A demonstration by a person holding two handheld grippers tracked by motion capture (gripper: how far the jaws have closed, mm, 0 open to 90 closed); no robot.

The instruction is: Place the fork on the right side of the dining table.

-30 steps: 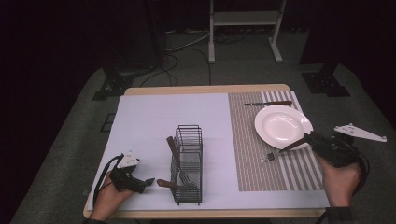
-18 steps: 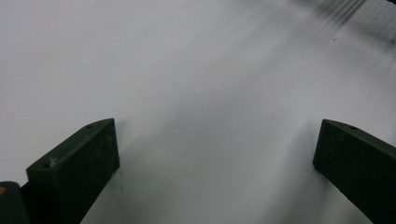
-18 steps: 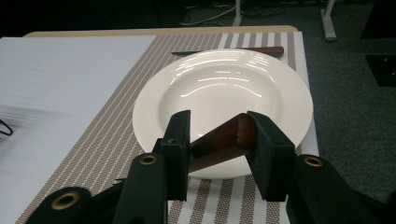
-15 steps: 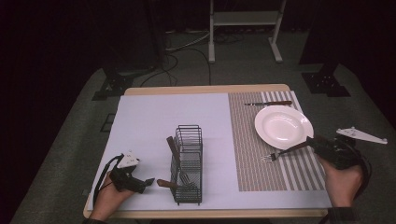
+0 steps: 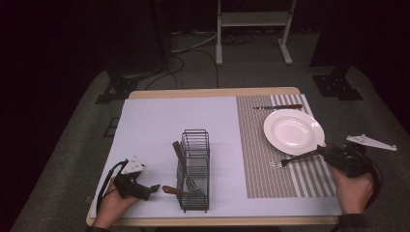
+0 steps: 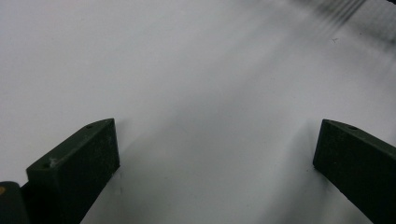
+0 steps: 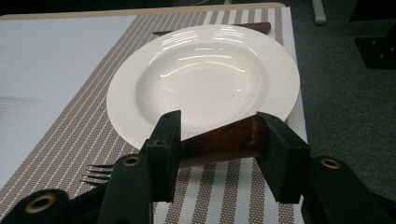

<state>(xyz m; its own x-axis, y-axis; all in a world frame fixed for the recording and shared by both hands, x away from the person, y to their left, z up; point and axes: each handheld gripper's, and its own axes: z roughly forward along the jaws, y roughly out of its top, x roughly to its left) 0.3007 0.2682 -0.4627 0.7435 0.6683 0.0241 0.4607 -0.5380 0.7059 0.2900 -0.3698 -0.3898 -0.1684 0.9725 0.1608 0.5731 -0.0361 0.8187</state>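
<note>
A fork with a wooden handle [image 5: 290,159] lies on the striped placemat [image 5: 270,179], just in front of the white plate [image 5: 293,131]. My right gripper [image 5: 329,153] is at the handle end. In the right gripper view the handle [image 7: 219,142] runs across the gap between the jaws of my right gripper [image 7: 218,122], and the tines point left. These jaws have just been opening and stand open around the handle. My left gripper [image 5: 153,187] rests open on the white mat beside the wire basket [image 5: 194,169]. In its own view my left gripper [image 6: 215,126] has only bare mat between its jaws.
A knife [image 5: 278,107] lies behind the plate [image 7: 205,79] at the table's far edge. The basket holds several utensils, and one wooden handle [image 5: 171,190] sticks out toward my left gripper. The right table edge runs close by my right hand.
My right hand has sunk slightly toward the placemat with the fork. The left hand has not moved.
</note>
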